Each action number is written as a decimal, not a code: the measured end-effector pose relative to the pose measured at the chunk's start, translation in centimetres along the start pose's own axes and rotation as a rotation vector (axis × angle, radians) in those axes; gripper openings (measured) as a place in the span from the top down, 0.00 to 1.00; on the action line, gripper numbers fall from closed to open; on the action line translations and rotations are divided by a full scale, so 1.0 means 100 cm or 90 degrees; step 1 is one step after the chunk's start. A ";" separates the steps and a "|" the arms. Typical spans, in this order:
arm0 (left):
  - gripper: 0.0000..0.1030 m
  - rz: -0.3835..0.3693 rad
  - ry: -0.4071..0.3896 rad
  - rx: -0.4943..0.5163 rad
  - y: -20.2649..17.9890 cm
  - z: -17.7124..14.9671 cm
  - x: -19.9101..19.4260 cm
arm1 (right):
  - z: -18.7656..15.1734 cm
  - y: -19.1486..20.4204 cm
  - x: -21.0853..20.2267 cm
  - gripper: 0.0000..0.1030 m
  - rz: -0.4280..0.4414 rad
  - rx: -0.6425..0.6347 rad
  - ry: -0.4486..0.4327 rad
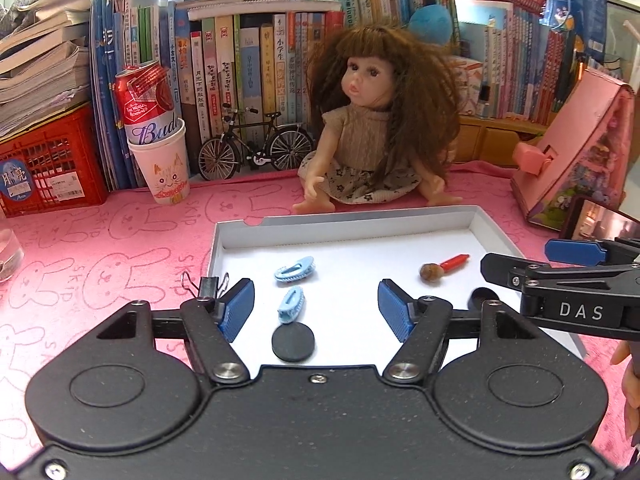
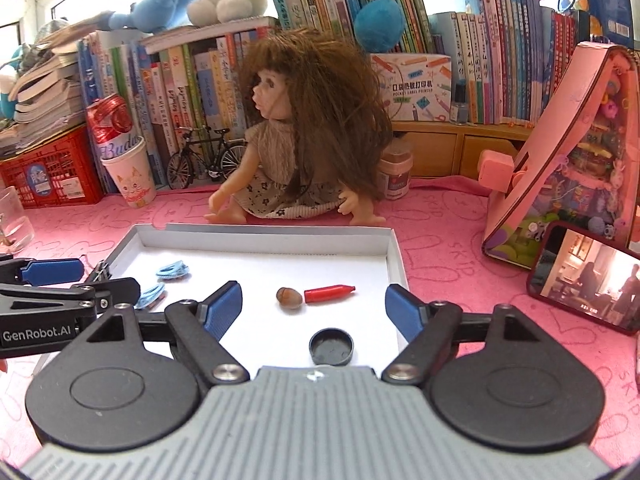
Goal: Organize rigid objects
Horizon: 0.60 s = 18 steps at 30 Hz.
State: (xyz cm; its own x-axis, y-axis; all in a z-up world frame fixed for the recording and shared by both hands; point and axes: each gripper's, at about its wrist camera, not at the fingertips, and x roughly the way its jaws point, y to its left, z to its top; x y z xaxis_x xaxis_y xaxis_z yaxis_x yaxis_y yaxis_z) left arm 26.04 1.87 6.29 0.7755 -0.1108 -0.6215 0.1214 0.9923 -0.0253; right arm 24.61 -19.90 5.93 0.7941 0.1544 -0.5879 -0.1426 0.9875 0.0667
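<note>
A shallow white tray [image 1: 348,220] lies on the pink cloth; it also shows in the right wrist view [image 2: 394,256]. In it lie two light-blue hair clips [image 1: 295,271] [image 1: 291,305], a black disc [image 1: 293,342], a brown nut [image 2: 289,297], a red crayon-like piece [image 2: 329,293] and a black cap [image 2: 331,346]. A black binder clip [image 1: 208,286] sits at the tray's left edge. My left gripper [image 1: 316,310] is open and empty over the tray's near left part. My right gripper [image 2: 314,312] is open and empty above the cap.
A doll [image 1: 360,128] sits right behind the tray. A paper cup holding a red can [image 1: 160,160], a model bicycle [image 1: 256,146], a red crate [image 1: 48,164] and books stand at the back. A pink toy house [image 2: 572,152] and a phone [image 2: 588,276] are on the right.
</note>
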 end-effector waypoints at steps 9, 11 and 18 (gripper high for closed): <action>0.34 -0.003 -0.015 0.012 -0.006 -0.011 -0.019 | -0.012 0.007 -0.019 0.15 -0.006 -0.046 -0.017; 0.34 -0.004 -0.018 0.015 -0.007 -0.013 -0.022 | -0.015 0.008 -0.022 0.15 -0.005 -0.052 -0.018; 0.33 -0.004 -0.027 0.015 -0.008 -0.022 -0.031 | -0.021 0.004 -0.029 0.15 -0.001 -0.041 -0.021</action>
State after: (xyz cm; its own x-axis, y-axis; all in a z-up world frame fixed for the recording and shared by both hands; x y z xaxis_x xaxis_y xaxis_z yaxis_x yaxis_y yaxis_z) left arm 22.22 1.58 6.52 0.8005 -0.1197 -0.5872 0.1407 0.9900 -0.0101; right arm 21.02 -20.01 5.91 0.8128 0.1553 -0.5615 -0.1788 0.9838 0.0133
